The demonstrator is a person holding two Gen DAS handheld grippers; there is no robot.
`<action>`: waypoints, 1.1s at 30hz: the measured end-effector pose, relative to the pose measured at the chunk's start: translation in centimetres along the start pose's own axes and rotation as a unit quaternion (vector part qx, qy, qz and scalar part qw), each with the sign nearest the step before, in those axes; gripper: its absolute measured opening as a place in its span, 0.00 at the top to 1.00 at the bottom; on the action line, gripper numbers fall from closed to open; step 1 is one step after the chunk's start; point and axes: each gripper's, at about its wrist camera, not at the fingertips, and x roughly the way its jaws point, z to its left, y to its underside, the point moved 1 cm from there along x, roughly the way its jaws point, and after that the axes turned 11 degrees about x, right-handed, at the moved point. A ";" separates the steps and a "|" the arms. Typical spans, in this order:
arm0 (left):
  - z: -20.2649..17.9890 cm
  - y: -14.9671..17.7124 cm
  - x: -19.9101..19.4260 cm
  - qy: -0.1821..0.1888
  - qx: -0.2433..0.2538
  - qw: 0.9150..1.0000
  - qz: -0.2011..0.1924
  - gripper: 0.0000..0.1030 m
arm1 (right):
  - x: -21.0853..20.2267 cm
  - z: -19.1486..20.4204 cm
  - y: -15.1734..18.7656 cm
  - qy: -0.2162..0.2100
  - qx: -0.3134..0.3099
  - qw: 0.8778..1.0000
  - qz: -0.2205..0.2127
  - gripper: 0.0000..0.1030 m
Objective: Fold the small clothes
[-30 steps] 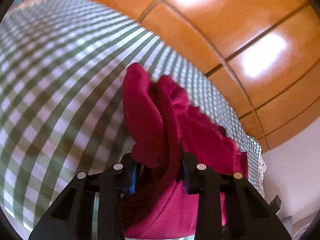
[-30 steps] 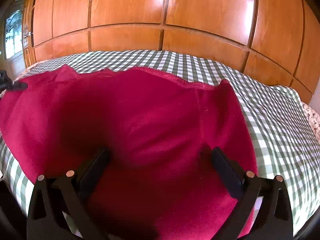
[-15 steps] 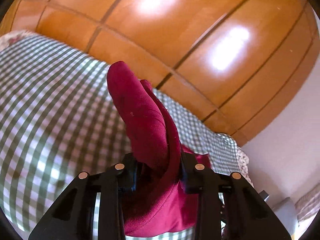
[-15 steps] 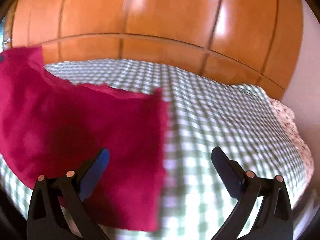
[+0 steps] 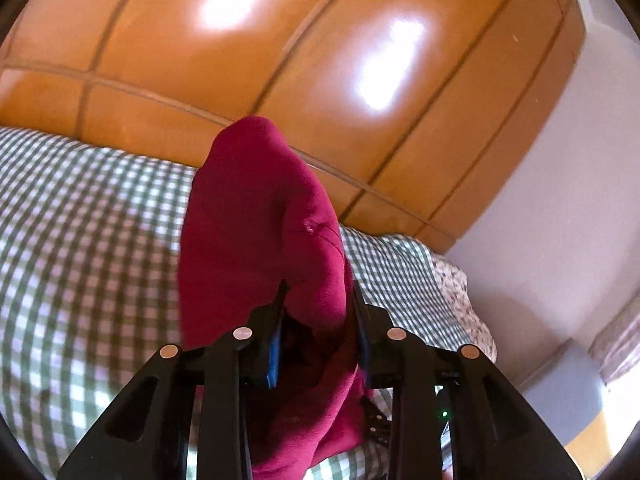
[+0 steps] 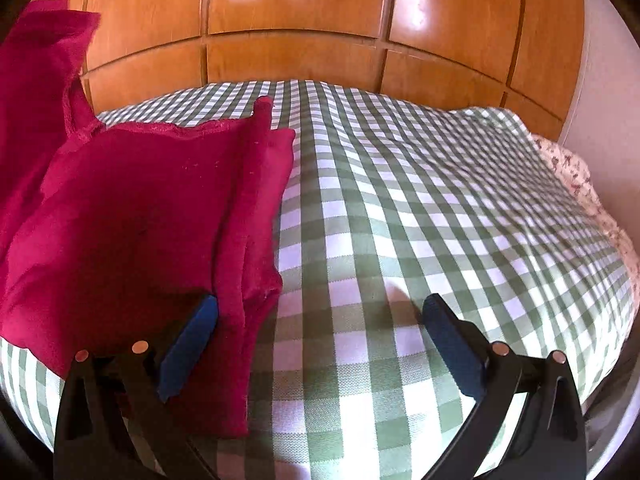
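A dark red fleece garment [image 6: 140, 216] lies on the left part of the green-checked bed cover [image 6: 420, 208], with one end lifted up at the far left of the right wrist view. My left gripper [image 5: 318, 304] is shut on a bunched fold of that red garment [image 5: 260, 216], which stands up between the pads and hangs below them. My right gripper [image 6: 318, 308] stands open just above the bed cover, its left pad [image 6: 188, 352] beside the garment's right edge, nothing between the jaws.
An orange wooden panelled wall [image 6: 320, 20] rises behind the bed. A flowered sheet edge [image 6: 580, 176] shows at the bed's right side, next to a pale wall [image 5: 560, 200]. The checked cover right of the garment is bare.
The left gripper has risen with the red fold, lifting it off the cover and rolling. The right gripper has slid right, off the garment, to over the bare checked cover.
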 end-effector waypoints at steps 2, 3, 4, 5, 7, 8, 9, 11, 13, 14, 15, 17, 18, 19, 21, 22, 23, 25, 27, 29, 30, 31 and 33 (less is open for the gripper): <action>-0.8 0.3 1.1 0.004 0.008 1.000 0.009 0.74 | 0.1 -0.2 -0.1 -0.008 0.011 1.000 0.003 0.02; -1.2 0.5 1.7 0.009 0.011 1.000 0.013 0.75 | 0.1 -0.3 0.0 -0.010 0.014 1.000 0.002 0.02; -1.5 0.7 2.3 0.010 0.016 1.000 0.018 0.75 | 0.0 -0.2 0.0 -0.011 0.014 1.000 0.002 0.02; -1.9 1.0 3.0 0.011 0.020 0.999 0.024 0.75 | 0.1 -0.3 0.0 -0.012 0.014 1.000 0.000 0.02; -2.6 1.4 4.1 0.016 0.027 0.999 0.032 0.76 | 0.1 -0.3 0.1 -0.014 0.015 1.000 -0.003 0.02; -3.0 1.7 4.8 0.018 0.032 0.999 0.038 0.76 | 0.1 -0.4 0.2 -0.015 0.016 1.000 -0.004 0.02; -3.3 1.9 5.2 0.020 0.035 0.998 0.041 0.76 | 0.1 -0.4 0.1 -0.015 0.016 1.000 -0.003 0.02; -4.1 2.4 6.4 0.024 0.043 0.998 0.050 0.76 | 0.1 -0.4 0.2 -0.017 0.017 1.000 -0.004 0.02; -4.7 3.0 7.2 0.033 0.043 0.997 0.058 0.79 | 0.1 -0.5 0.2 -0.020 0.019 1.000 -0.003 0.02; -5.1 3.4 7.8 0.040 0.043 0.996 0.065 0.82 | 0.1 -0.5 0.2 -0.021 0.020 1.000 -0.004 0.02; -5.5 3.7 8.4 0.044 0.042 0.996 0.072 0.85 | 0.1 -0.5 0.2 -0.022 0.020 1.000 -0.004 0.02; -6.3 4.5 9.5 0.050 0.047 0.994 0.085 0.85 | 0.1 -0.5 0.2 -0.023 0.022 0.999 -0.005 0.02; -6.6 5.0 10.3 0.047 0.057 0.993 0.095 0.85 | 0.1 -0.5 0.3 -0.023 0.022 0.999 -0.005 0.02; -7.0 5.5 10.9 0.042 0.066 0.991 0.105 0.85 | 0.1 -0.5 0.3 -0.024 0.023 0.999 -0.006 0.02; -7.4 7.1 12.8 0.035 0.081 0.986 0.139 0.84 | 0.1 -0.6 0.3 -0.024 0.022 0.999 -0.006 0.02; -7.2 7.6 13.4 0.033 0.082 0.985 0.150 0.82 | 0.1 -0.6 0.3 -0.024 0.022 0.999 -0.007 0.02; -7.1 8.5 14.1 0.034 0.080 0.983 0.164 0.80 | 0.1 -0.6 0.3 -0.024 0.023 0.999 -0.009 0.02; -7.0 9.6 14.5 0.049 0.073 0.981 0.174 0.69 | 0.1 -0.6 0.3 -0.023 0.022 0.999 -0.009 0.02; -7.4 10.0 14.0 0.071 0.079 0.980 0.167 0.60 | 0.1 -0.6 0.4 -0.023 0.021 0.999 -0.010 0.02; -8.0 10.0 13.0 0.096 0.093 0.979 0.155 0.42 | 0.1 -0.5 0.4 -0.023 0.022 0.999 -0.011 0.02; -8.2 10.0 12.4 0.109 0.097 0.978 0.150 0.37 | 0.1 -0.5 0.3 -0.023 0.022 0.999 -0.011 0.02; -8.3 10.0 11.7 0.121 0.097 0.978 0.142 0.35 | 0.1 -0.6 0.3 -0.023 0.021 0.999 -0.011 0.02; -8.1 9.7 10.6 0.129 0.092 0.979 0.126 0.35 | 0.1 -0.6 0.3 -0.023 0.019 1.000 -0.007 0.02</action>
